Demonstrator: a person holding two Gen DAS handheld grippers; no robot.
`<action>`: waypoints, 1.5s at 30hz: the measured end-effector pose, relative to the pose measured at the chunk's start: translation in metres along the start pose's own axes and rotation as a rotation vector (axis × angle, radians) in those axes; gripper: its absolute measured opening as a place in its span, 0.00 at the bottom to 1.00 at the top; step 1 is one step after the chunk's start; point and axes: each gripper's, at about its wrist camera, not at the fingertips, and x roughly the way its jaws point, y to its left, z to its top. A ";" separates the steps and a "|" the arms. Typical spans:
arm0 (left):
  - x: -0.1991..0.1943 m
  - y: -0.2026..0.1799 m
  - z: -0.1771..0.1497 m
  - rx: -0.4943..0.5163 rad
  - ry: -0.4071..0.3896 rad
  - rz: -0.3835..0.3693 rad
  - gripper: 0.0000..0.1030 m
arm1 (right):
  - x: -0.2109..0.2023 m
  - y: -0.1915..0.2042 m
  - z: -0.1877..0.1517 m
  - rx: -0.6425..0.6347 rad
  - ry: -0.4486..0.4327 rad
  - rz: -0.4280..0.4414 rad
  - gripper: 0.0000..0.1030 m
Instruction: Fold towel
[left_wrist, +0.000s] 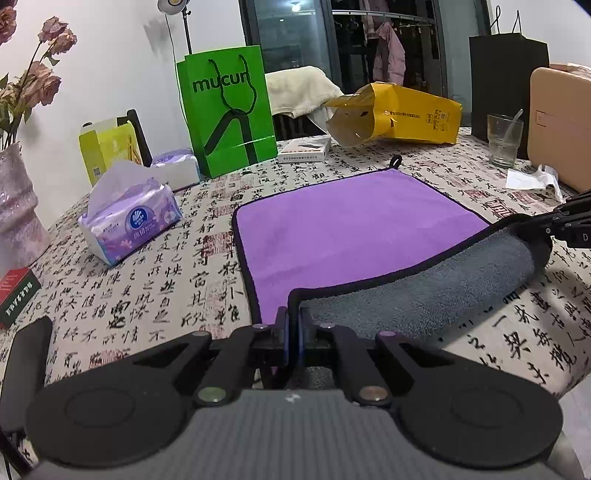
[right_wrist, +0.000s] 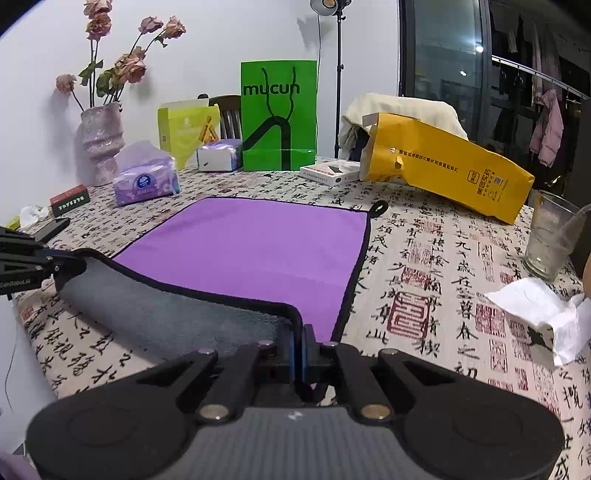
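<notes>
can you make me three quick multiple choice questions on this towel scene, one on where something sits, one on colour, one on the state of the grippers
1. Where is the drinking glass relative to the towel?
A. on the towel
B. on the table off the towel's right side
C. inside the green bag

2. What colour is the towel's lifted underside?
A. grey
B. yellow
C. white

3. What are the left gripper and right gripper doing?
A. both open above the towel
B. only one grips it
C. each shut on a near corner of the towel

Answers:
1. B, the glass stands on the patterned tablecloth to the right, apart from the towel.
2. A, the raised near edge shows a grey face, while the top is purple.
3. C, in each wrist view the fingers pinch a black-trimmed corner, and the edge between them is lifted off the table.
</notes>
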 end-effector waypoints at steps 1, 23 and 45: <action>0.002 0.000 0.002 0.003 -0.002 0.003 0.05 | 0.002 -0.001 0.001 -0.004 0.000 -0.001 0.03; 0.042 0.011 0.035 0.016 -0.046 0.044 0.05 | 0.047 -0.017 0.035 -0.074 -0.001 -0.015 0.03; 0.098 0.026 0.077 0.011 -0.064 0.084 0.05 | 0.105 -0.046 0.077 -0.043 -0.004 -0.008 0.03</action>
